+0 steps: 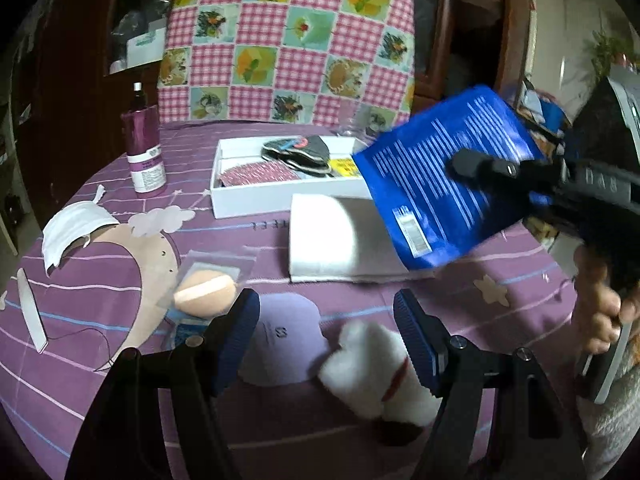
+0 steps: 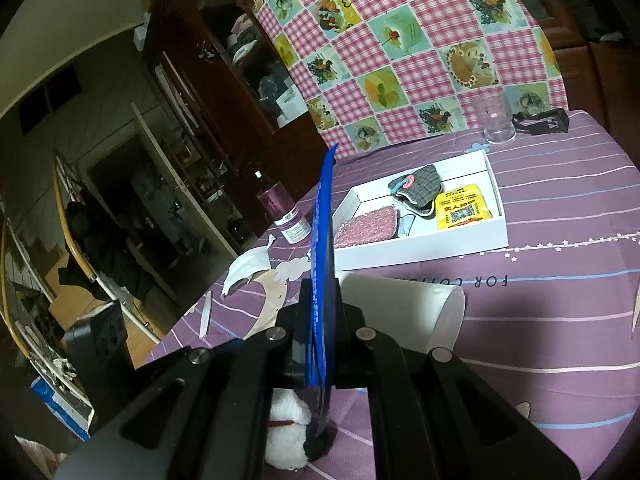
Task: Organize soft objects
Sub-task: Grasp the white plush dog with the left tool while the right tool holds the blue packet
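Inside one white box (image 2: 420, 246), three soft items.

Blue pouch (image 1: 436, 184): glossy plastic. Toy (image 1: 376, 372): fluffy white plush. Box (image 2: 424, 244): matt white card. Surface (image 1: 360, 452): purple cloth.

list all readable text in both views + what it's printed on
"FOR" plus a cut-off word, upside down: purple tablecloth.
"S": lilac patch on the cloth.
"3": checked chair cover.
White print and barcode on the blue packet in the right hand-held gripper: too blurred.
Yellow packet in the white box: too small.
Purple bottle label: unreadable.
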`<state>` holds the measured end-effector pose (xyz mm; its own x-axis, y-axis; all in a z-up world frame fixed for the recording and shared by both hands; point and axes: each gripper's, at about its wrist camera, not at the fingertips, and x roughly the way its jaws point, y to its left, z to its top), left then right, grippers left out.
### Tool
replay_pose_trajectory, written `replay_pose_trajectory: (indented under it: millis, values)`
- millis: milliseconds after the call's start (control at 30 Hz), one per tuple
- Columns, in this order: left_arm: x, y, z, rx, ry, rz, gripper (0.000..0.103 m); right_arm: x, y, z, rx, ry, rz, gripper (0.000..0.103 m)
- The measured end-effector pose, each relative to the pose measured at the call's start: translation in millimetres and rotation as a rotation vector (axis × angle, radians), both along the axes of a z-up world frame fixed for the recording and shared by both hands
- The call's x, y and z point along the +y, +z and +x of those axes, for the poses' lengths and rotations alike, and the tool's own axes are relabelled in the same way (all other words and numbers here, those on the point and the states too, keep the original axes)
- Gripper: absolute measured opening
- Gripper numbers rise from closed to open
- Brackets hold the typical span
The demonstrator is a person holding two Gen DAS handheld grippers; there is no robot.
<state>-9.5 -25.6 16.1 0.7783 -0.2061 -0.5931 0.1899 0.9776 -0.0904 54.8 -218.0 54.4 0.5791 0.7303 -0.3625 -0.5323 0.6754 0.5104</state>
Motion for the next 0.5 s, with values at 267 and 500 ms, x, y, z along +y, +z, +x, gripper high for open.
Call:
replay_pose_trajectory:
  millis: [267,500]
  values:
    - [-21.2,-6.0,-11.6,0.024,-0.134,0.029,0.07,-2.2,-0.8,3.1,0.018,-0.005,0.003,0.007]
    - [-30.2,-20.5,-5.5,0.111,-0.157,0.088,0.07,-2.1,-2.3,5.8,0.032,-0.004,-0.003,0.007]
